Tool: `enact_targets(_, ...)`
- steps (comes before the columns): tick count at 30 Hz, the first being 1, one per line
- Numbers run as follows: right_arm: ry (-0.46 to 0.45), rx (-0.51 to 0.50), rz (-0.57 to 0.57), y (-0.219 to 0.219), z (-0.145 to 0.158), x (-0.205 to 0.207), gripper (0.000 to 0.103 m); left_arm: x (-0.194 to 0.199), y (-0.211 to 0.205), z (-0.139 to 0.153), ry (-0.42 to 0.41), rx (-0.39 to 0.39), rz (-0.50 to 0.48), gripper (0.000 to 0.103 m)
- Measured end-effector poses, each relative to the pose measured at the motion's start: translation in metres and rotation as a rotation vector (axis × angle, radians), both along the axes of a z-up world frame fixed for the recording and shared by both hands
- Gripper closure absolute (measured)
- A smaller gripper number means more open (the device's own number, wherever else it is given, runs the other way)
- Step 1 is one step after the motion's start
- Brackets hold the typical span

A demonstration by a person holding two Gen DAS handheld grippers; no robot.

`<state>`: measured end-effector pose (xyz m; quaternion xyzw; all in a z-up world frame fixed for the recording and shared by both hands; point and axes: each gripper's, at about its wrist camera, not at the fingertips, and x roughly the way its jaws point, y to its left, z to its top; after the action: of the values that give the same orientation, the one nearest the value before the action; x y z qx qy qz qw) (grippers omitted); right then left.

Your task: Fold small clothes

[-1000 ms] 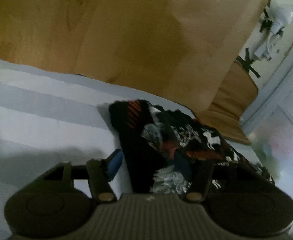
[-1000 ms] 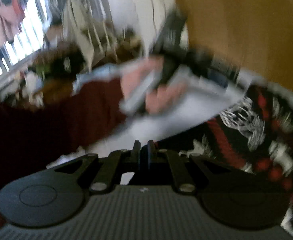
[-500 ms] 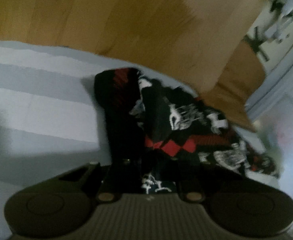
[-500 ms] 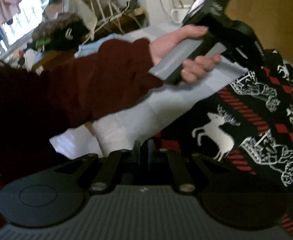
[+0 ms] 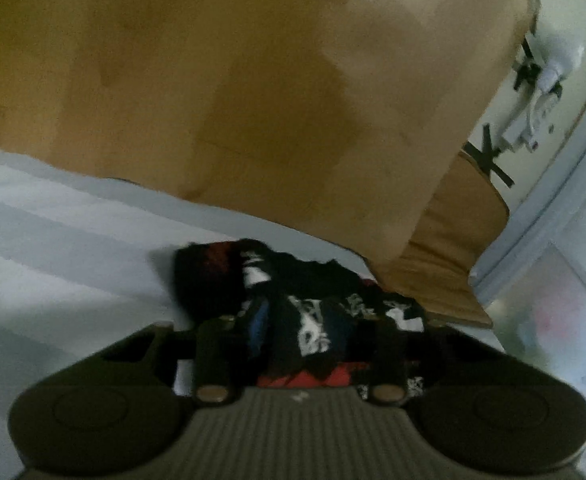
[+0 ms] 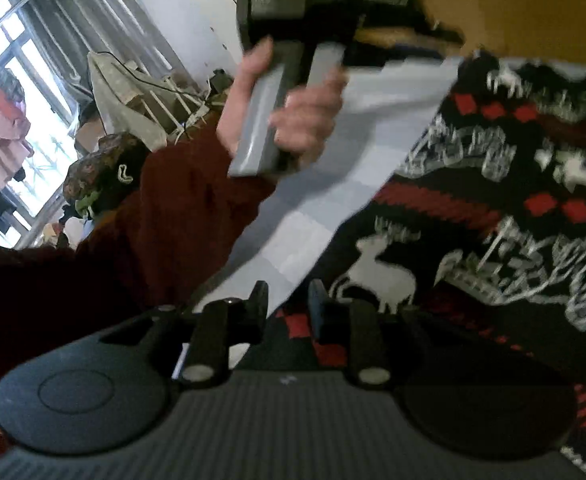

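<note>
- garment: black knitted sweater with white reindeer and red diamond pattern [image 6: 493, 208] lies on the grey-and-white striped bed cover [image 6: 313, 232], near the tan wooden headboard [image 5: 253, 100] at the far side.
- left gripper [image 5: 305, 332]: jaws have just been opening a little after closing; a bunched fold of the sweater [image 5: 313, 320] sits between the fingers. contact of the pads with the cloth is blurred, so a firm clamp cannot be confirmed.
- right gripper [image 6: 289, 308]: jaws have just been opening and stand apart with a clear gap; the sweater edge lies just below and right of the fingers, not pinched.
- person's hand [image 6: 293, 120], in a dark red sleeve [image 6: 153, 220], holds the left tool's grey handle at the far left of the right wrist view.
- progress, as a judgement: folding is at an early stage. the far end is gathered up; the near part lies spread flat, unfolded.
- remaining: bring edges together, flatten, and set the folded sweater down.
</note>
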<state>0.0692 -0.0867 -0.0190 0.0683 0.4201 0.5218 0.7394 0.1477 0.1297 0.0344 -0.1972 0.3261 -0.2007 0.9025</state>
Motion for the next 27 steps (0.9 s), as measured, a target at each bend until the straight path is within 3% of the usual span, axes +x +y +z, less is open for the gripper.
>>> enact_targets(3,0.078,0.001,-0.027,-0.003,-0.023,0.008,0.082,0.017,-0.020,-0.015,0.032,0.053,-0.019,0.086)
enact_targets(5,0.116,0.040,-0.039,-0.014,-0.025,0.011,0.082,0.031,-0.032,-0.031,0.074,0.149,0.019,0.089)
enact_targets(7,0.083,0.076,-0.061,-0.031,-0.015,0.010,0.080,0.040,-0.034,-0.048,0.103,0.208,0.056,0.097)
enact_targets(9,0.032,0.136,-0.147,-0.065,0.000,0.010,0.076,0.041,-0.029,-0.050,0.093,0.201,0.060,0.097)
enact_targets(12,-0.030,0.205,-0.427,-0.143,0.015,0.010,0.072,0.038,-0.024,-0.045,0.108,0.188,0.065,0.097)
enact_targets(14,-0.065,0.213,-0.687,-0.207,0.015,0.000,0.067,0.031,-0.018,-0.033,0.093,0.156,0.091,0.092)
enact_targets(16,-0.061,0.216,-0.964,-0.267,0.008,-0.014,0.060,0.018,-0.012,-0.018,0.034,0.113,0.137,0.075)
enact_targets(19,-0.012,0.227,-1.334,-0.346,-0.008,-0.035,0.056,0.009,-0.017,-0.003,-0.017,0.068,0.121,0.075)
enact_targets(22,0.024,0.207,-1.540,-0.392,-0.019,-0.040,0.056,0.010,-0.039,-0.002,-0.009,0.062,0.058,0.075)
enact_targets(27,0.161,0.362,-1.687,-0.426,-0.047,-0.036,0.056,0.018,-0.078,-0.022,0.042,0.109,-0.008,0.073)
